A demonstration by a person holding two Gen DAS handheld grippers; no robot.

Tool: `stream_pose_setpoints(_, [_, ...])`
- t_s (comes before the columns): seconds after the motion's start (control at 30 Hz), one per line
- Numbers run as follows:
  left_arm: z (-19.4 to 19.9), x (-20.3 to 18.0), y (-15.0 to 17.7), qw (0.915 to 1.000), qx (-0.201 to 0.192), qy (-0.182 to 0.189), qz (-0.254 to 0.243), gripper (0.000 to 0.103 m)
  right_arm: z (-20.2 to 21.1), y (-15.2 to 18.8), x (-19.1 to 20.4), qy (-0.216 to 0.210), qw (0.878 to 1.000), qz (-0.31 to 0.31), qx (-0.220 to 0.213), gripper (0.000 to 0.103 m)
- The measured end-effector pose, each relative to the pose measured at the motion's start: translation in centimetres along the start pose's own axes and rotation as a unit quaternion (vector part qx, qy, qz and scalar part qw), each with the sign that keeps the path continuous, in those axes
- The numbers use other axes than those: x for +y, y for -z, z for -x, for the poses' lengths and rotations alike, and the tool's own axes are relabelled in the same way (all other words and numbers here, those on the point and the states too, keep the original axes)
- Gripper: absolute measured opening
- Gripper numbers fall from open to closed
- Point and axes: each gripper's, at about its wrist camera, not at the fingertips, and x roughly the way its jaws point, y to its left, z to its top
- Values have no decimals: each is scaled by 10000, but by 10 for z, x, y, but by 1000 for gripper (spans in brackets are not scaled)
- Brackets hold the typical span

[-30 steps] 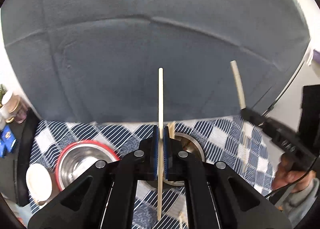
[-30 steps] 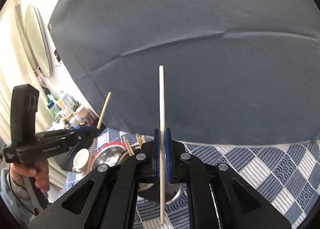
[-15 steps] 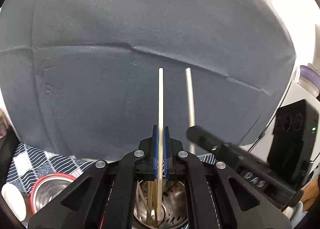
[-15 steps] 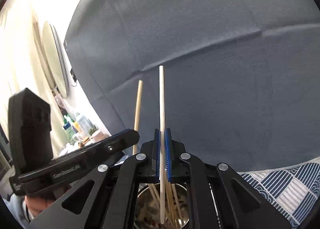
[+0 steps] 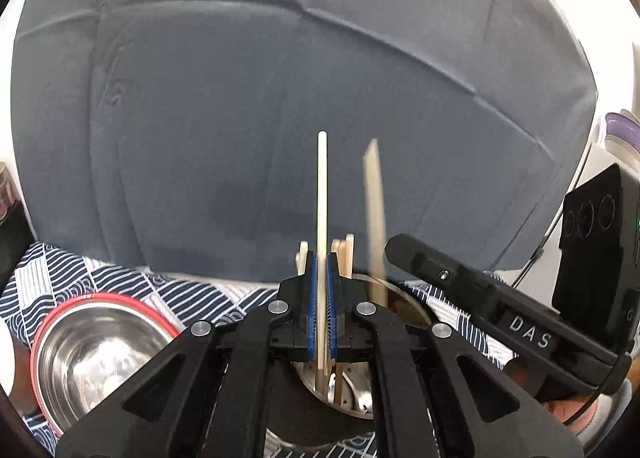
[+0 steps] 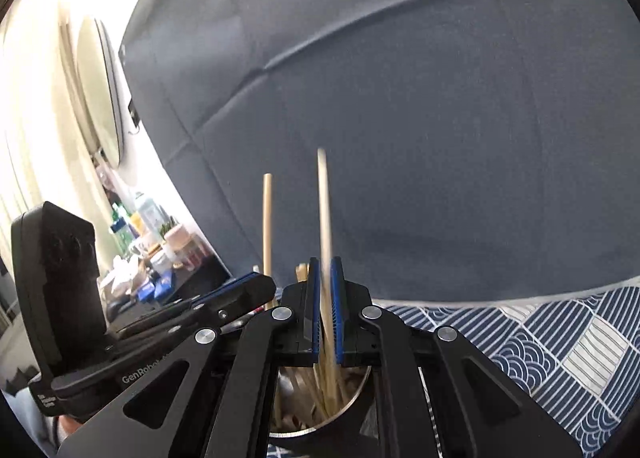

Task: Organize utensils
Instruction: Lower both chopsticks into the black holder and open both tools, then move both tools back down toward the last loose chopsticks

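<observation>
My left gripper (image 5: 321, 270) is shut on a pale wooden chopstick (image 5: 322, 186) that stands upright, its lower end inside the steel utensil cup (image 5: 404, 298). Several chopsticks stand in that cup (image 6: 352, 398). My right gripper (image 6: 326, 270) hangs over the same cup and its jaws are opening. A blurred chopstick (image 6: 323, 198) stands loose between the pads, its lower end down among the others. The right wrist view has the left gripper (image 6: 264, 286) close on the left with its chopstick (image 6: 267, 218). The left wrist view has the right gripper (image 5: 400, 250) close on the right.
A red-rimmed steel bowl (image 5: 92, 342) sits left of the cup on a blue patterned cloth (image 6: 540, 338). A grey upholstered back (image 5: 240, 98) rises right behind the table. Bottles and jars (image 6: 148, 234) crowd a dark shelf at far left.
Both grippers have sunk toward the cup and drawn close together, and the chopsticks' lower ends now reach into it. The right pads have parted slightly and their chopstick has slipped down.
</observation>
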Motion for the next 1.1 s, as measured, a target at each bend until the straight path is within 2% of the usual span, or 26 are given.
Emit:
stream_pose_setpoints(0.17, [13,2,6,9999,-50,-104,-110,6,6,7,7,217,9996,197,19,9])
stream_pose_setpoints(0.23, [19,4,4,9997,-113,-163,-106,18,13,7,5,274,9995,165,-50,10])
stream_pose_setpoints(0.27, [24,6,3,9996,-183,-185,-107,34,17,6,6,328,9993,150,-100,16])
stream_pose_setpoints(0.3, [29,7,1,9994,-249,-230,-113,39,18,6,7,363,9991,149,-135,22])
stream_pose_setpoints(0.33, [34,8,1,9991,-319,-258,-123,43,23,4,8,450,9987,156,-193,36])
stream_pose_setpoints(0.37, [39,9,-1,9987,-378,-296,-143,47,28,3,9,541,9981,176,-256,44])
stream_pose_setpoints(0.4, [44,10,-2,9983,-424,-357,-158,54,33,1,7,599,9976,186,-296,46])
stream_pose_setpoints(0.53, [60,11,-4,9973,-500,-482,-229,69,53,-7,8,816,9953,135,-496,66])
stream_pose_setpoints(0.57, [63,11,-4,9973,-481,-495,-263,75,57,-7,7,841,9950,132,-519,73])
stream_pose_setpoints(0.6, [66,11,-4,9971,-433,-534,-325,88,60,-8,8,874,9947,130,-531,76])
stream_pose_setpoints(0.63, [67,10,-3,9970,-407,-551,-363,94,64,-9,9,912,9942,132,-547,81])
stream_pose_setpoints(0.73, [74,8,-1,9970,-325,-516,-475,97,71,-8,13,989,9936,128,-521,86])
stream_pose_setpoints(0.97, [88,3,12,9966,-101,-538,-620,97,90,2,15,1094,9936,65,-288,88])
stream_pose_setpoints(1.1, [90,-2,27,9951,166,-493,-841,97,99,15,11,1209,9926,22,-62,89])
